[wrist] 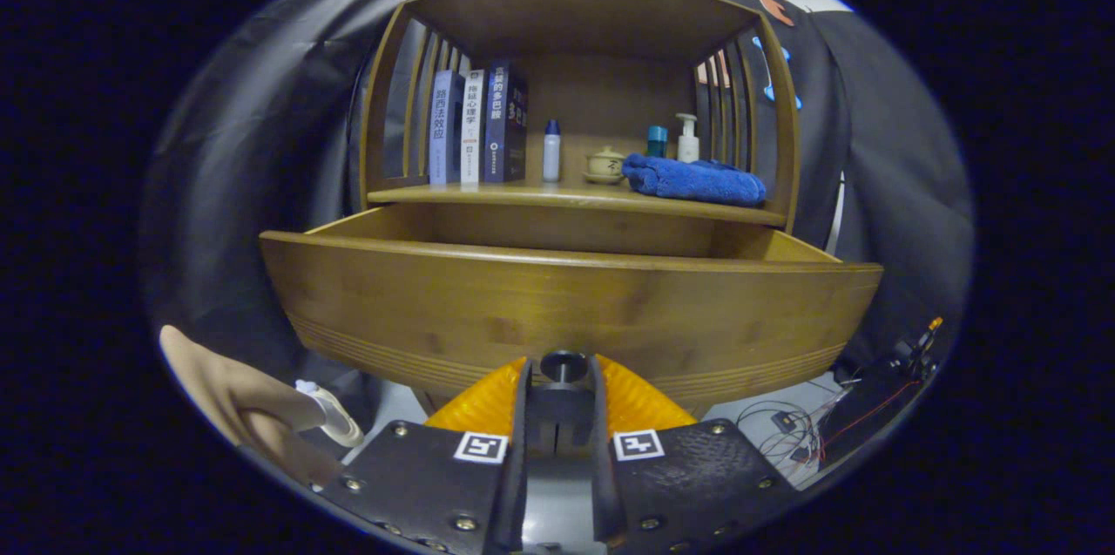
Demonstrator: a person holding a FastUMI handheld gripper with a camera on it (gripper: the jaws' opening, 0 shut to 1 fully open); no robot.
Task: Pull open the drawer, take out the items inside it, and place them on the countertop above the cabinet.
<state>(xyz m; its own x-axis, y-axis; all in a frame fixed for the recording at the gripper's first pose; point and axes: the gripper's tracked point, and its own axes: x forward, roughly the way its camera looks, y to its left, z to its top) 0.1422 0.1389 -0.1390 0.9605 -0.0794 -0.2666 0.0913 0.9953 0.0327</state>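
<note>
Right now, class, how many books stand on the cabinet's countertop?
3. The books stand upright side by side at the countertop's far left, left of the small bottle, beyond the gripper shut on the drawer knob.

We take this for a mock-up of a home set inside a recording booth. A wooden cabinet (571, 189) carries household things on its countertop: three upright books (475, 126) at the left, a small bottle (551, 151), a lidded ceramic pot (605, 165), a pump dispenser (687, 138) and a folded blue towel (695, 179) at the right. Black cloth (261, 145) hangs behind, and loose wires (806, 420) lie on the floor at the near right.
</note>
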